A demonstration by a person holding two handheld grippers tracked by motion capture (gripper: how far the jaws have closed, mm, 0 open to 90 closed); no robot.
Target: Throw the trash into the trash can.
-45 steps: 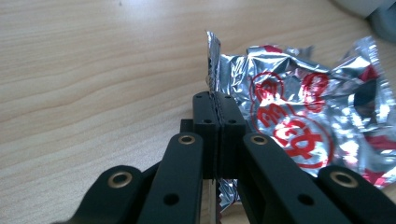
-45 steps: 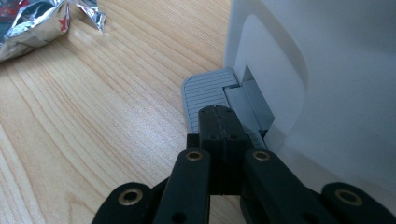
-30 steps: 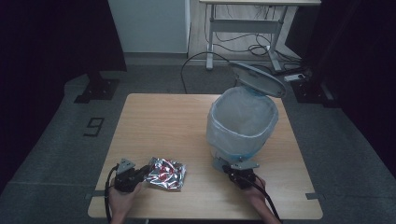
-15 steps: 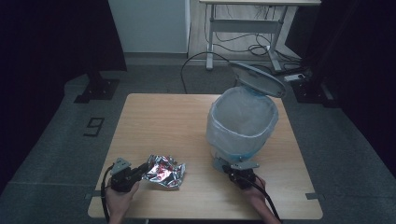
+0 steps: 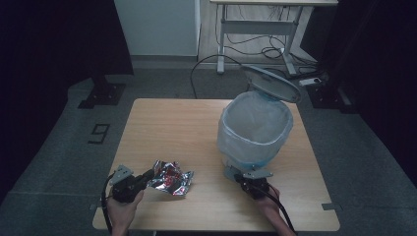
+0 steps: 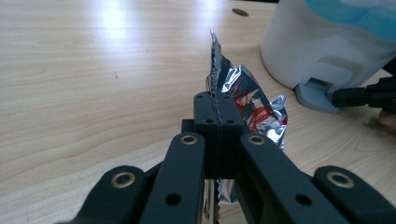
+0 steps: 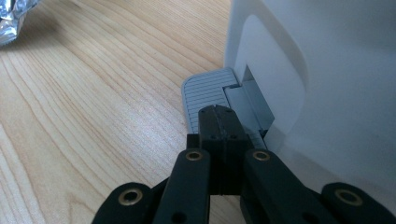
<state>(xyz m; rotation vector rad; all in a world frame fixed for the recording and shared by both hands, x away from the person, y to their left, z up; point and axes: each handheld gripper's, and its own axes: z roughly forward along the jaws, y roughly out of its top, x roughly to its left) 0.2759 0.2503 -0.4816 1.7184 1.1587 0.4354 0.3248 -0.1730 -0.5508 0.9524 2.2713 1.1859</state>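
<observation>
A crumpled silver and red foil wrapper (image 5: 172,178) lies at the front left of the wooden table (image 5: 167,128). My left gripper (image 5: 147,177) is shut on its near edge. In the left gripper view the jaws (image 6: 215,100) pinch the foil (image 6: 252,100), which stands up between them. A white pedal bin (image 5: 246,147) with a clear liner stands at the right, its lid (image 5: 270,83) raised. My right gripper (image 5: 244,178) is shut, its tips (image 7: 218,112) resting on the grey ribbed pedal (image 7: 203,91) at the foot of the bin (image 7: 327,70).
The bin (image 6: 317,51) stands close to the wrapper's right, with the right gripper (image 6: 355,97) at its pedal. A desk frame and cables (image 5: 255,44) stand on the floor behind the table. A floor marker (image 5: 98,132) lies at the left.
My left gripper has risen slightly with the wrapper's edge in it. The right gripper has stayed on the pedal and the lid stays raised.
</observation>
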